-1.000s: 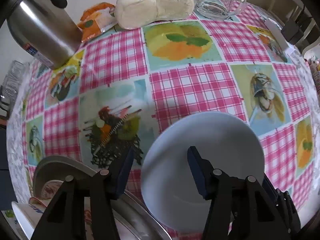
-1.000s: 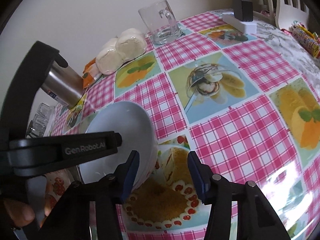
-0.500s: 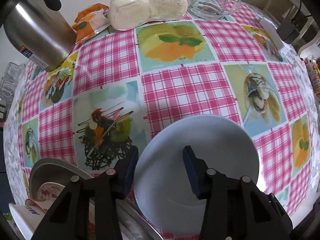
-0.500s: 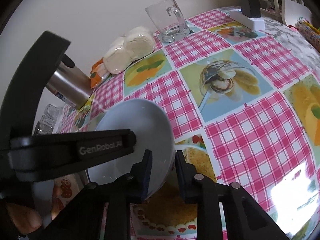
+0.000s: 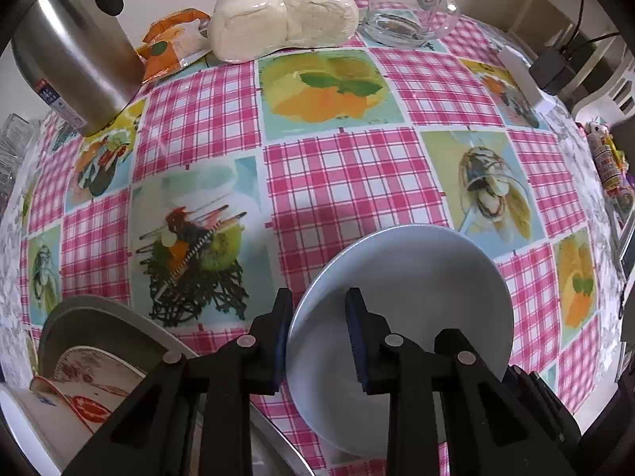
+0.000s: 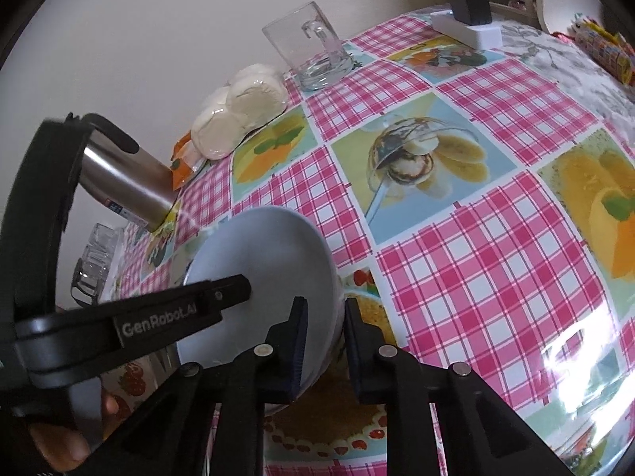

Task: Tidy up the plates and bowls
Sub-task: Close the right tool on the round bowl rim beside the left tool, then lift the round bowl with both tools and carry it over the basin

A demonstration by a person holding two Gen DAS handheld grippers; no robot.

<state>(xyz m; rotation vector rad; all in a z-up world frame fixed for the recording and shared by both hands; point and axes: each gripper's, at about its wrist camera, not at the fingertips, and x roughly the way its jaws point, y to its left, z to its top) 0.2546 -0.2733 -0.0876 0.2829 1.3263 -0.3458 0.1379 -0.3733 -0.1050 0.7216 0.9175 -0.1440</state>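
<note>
A pale white bowl (image 5: 416,297) sits low in the left wrist view on the checked tablecloth (image 5: 345,174). My left gripper (image 5: 317,337) straddles its left rim, jaws closing: the outer pad meets the rim and a gap shows at the inner pad. In the right wrist view the same bowl (image 6: 258,261) is tilted, and my right gripper (image 6: 325,337) has closed on its right wall, still tightening. One of the left gripper's fingers (image 6: 178,313) reaches over the bowl there.
A metal tray (image 5: 99,313) with red-patterned dishes lies at the lower left. At the back stand a steel flask (image 5: 75,63), an orange packet (image 5: 170,39), wrapped buns (image 5: 281,16) and a glass mug (image 5: 408,12). A power strip (image 5: 520,75) lies far right.
Both pairs of jaws have narrowed from wide apart to close around the bowl's rim. The right pads now meet the wall. Both hands have stayed nearly in place.
</note>
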